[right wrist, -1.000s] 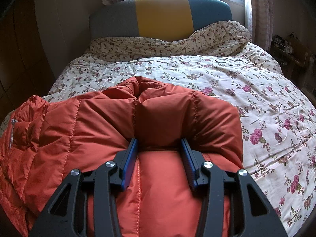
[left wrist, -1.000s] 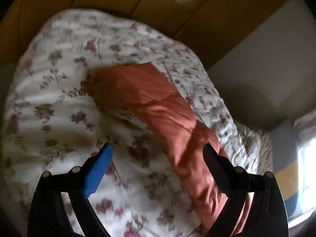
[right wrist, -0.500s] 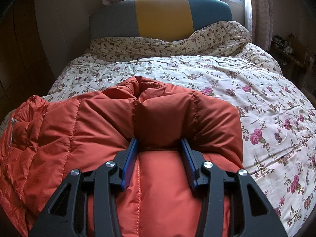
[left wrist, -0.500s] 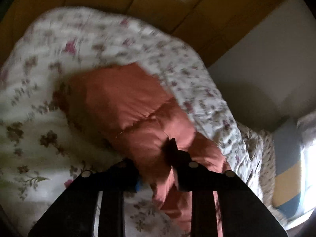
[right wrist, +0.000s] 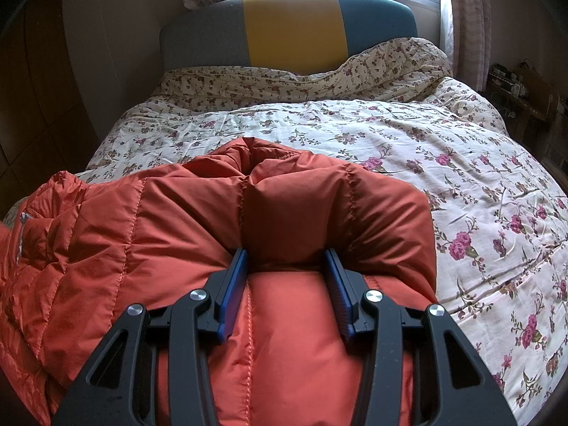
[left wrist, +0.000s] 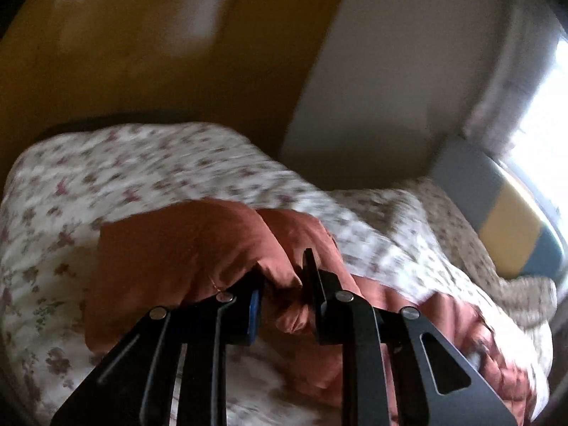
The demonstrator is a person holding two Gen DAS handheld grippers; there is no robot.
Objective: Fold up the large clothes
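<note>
An orange quilted down jacket (right wrist: 159,234) lies on the floral quilt (right wrist: 461,184) of a bed. My right gripper (right wrist: 285,259) rests on the jacket, its jaws shut on a thick puffy fold of it. In the left wrist view my left gripper (left wrist: 284,277) is shut on a bunched part of the same jacket (left wrist: 177,248), which looks like a sleeve, and holds it lifted above the quilt (left wrist: 142,170). That view is blurred by motion.
A grey, yellow and teal headboard (right wrist: 291,32) stands under a window at the far end of the bed. A wooden wardrobe (left wrist: 142,53) is on the left side. A cluttered shelf (right wrist: 522,85) stands at the right of the bed.
My left gripper went from open above the jacket to shut on a bunched part of it, then lifted and swung it. The right gripper has not moved.
</note>
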